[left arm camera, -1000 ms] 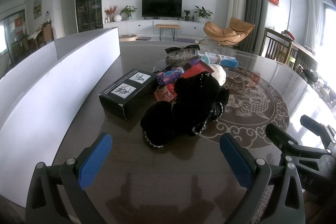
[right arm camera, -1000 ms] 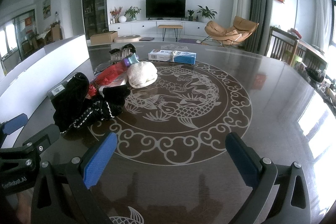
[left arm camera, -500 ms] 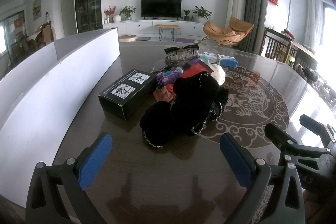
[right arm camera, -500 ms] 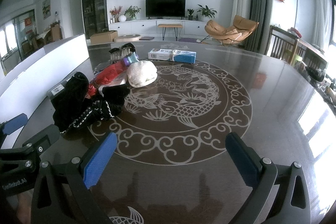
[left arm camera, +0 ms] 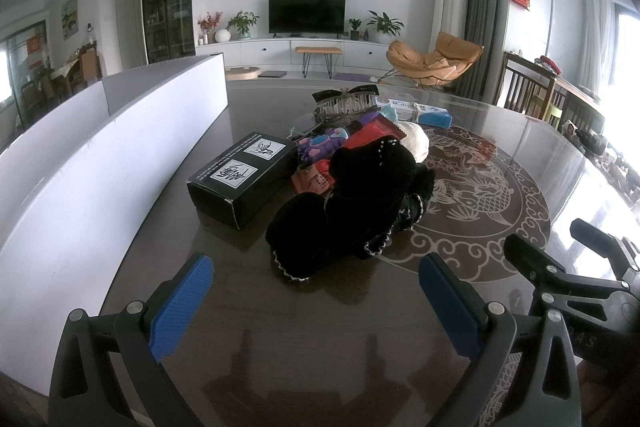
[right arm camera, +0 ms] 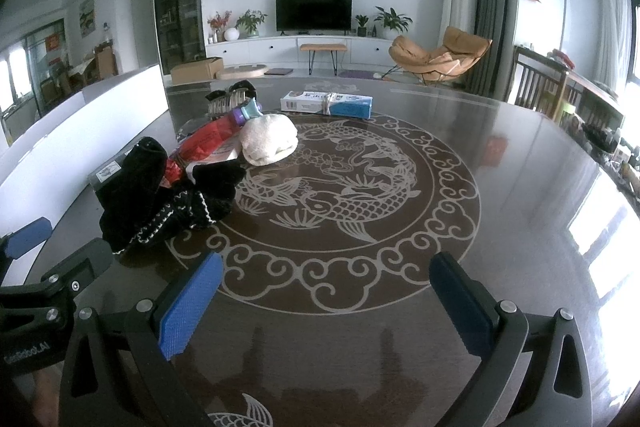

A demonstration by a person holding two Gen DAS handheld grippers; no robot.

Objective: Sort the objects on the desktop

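We've got bare table [right arm camera: 500, 187] on the right w/ open passage. Left side's walled by the white board [left arm camera: 100, 163]. Ahead of our left gripper [left arm camera: 316, 299] the black cloth [left arm camera: 360, 203] and black box [left arm camera: 244, 175] block the way; narrow lane btwn box & board.

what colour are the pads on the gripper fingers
Blue, on black frames; the left gripper shows a pad best in the left wrist view.
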